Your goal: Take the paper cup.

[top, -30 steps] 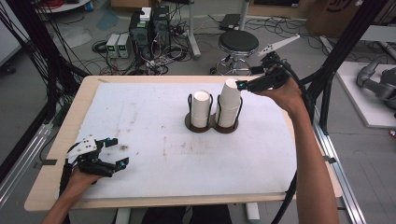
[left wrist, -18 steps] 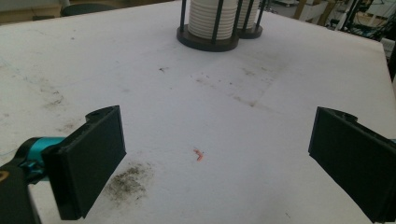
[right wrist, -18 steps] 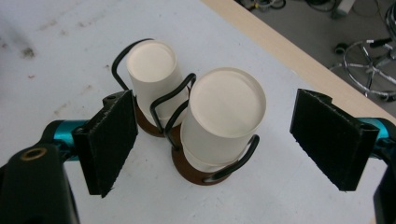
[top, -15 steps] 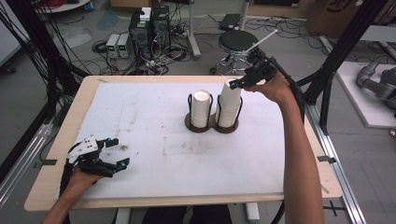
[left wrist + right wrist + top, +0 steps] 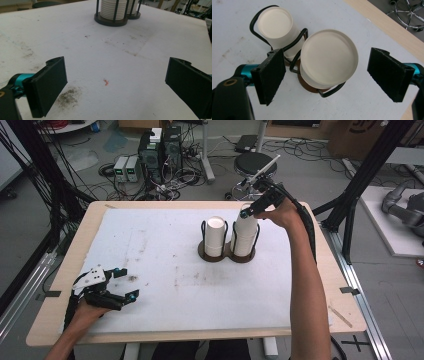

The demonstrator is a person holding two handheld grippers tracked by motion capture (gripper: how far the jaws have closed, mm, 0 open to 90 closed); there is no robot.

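At the table's near left the left gripper [image 5: 116,285] rests with jaws wide and empty, while far right the right gripper [image 5: 327,75], also wide, hovers over the right-hand cup stack [image 5: 329,58] in its wire holder [image 5: 227,254], whose light, thin, easily crushed top cup likely wants a gentle side pinch near its top.

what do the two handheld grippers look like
Both grippers, left and right, have black bodies, flat black rectangular jaw pads and teal fittings behind them. The left one carries a pale three-cornered plate on top. A black cable trails from the right one. Forearms are bare.
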